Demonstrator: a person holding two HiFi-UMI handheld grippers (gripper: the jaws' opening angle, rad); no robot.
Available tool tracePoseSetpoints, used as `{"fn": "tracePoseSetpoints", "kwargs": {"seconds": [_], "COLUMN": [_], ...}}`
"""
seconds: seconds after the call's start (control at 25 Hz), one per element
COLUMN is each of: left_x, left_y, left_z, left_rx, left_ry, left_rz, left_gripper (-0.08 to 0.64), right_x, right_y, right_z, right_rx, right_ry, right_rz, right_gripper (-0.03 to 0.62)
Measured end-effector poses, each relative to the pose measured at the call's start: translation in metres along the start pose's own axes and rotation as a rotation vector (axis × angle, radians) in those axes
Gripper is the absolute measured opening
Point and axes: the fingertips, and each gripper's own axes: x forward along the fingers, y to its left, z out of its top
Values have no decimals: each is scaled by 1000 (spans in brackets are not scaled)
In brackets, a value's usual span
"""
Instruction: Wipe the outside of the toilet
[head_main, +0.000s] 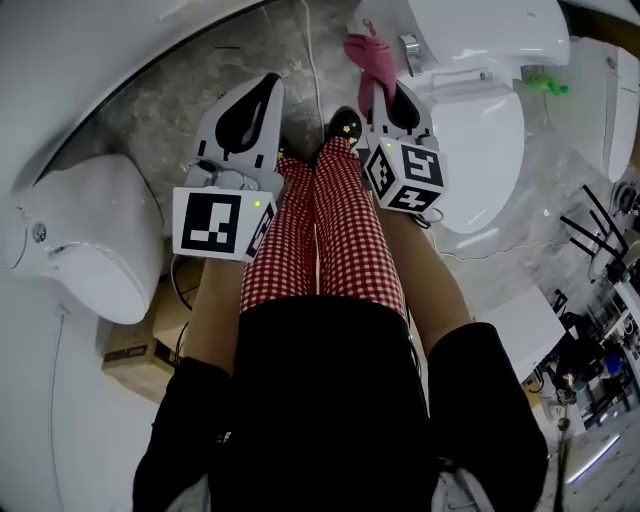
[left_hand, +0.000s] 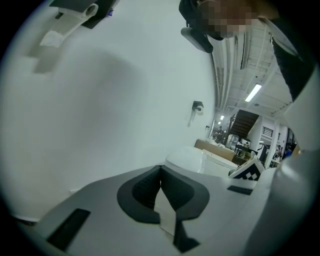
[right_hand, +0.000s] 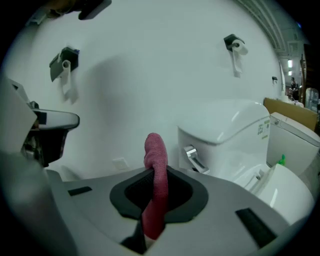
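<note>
A white toilet (head_main: 480, 150) with its lid down stands at the right of the head view, its tank (head_main: 480, 30) against the wall. My right gripper (head_main: 385, 95) is shut on a pink cloth (head_main: 368, 58) and hangs just left of the tank, a little short of the chrome flush lever (head_main: 410, 52). In the right gripper view the cloth (right_hand: 156, 165) sticks up between the jaws of my right gripper (right_hand: 155, 172), with the tank (right_hand: 225, 125) and lever (right_hand: 192, 156) ahead to the right. My left gripper (head_main: 268, 85) is shut with nothing in it and points at the wall (left_hand: 100, 100).
A second white toilet (head_main: 90, 230) sits at the left beside a cardboard box (head_main: 140, 350). A green object (head_main: 545, 85) lies right of the tank. Paper holders (right_hand: 235, 47) hang on the wall. The person's red checked legs (head_main: 320, 230) stand between the grippers. Shelves with clutter (head_main: 600, 300) stand at the far right.
</note>
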Motion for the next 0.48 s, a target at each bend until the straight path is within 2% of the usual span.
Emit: {"fn": "tracePoseSetpoints", "kwargs": {"seconds": [0.16,0.24,0.48], "left_x": [0,-3,-13], "left_y": [-3,-5,-1], "left_z": [24,36,90], "left_rx": [49,65,173], "left_ry": [-26,-33,-66], "left_rz": [-16,-29,-40], "left_gripper": [9,9,9], "right_x": [-20,-31,-59], "right_y": [27,36,50], "right_z": [59,85,143], "right_rx": [5,25,-29], "right_ry": [-170,-234,-293], "right_rz": [120,150,162], "right_gripper": [54,54,54]}}
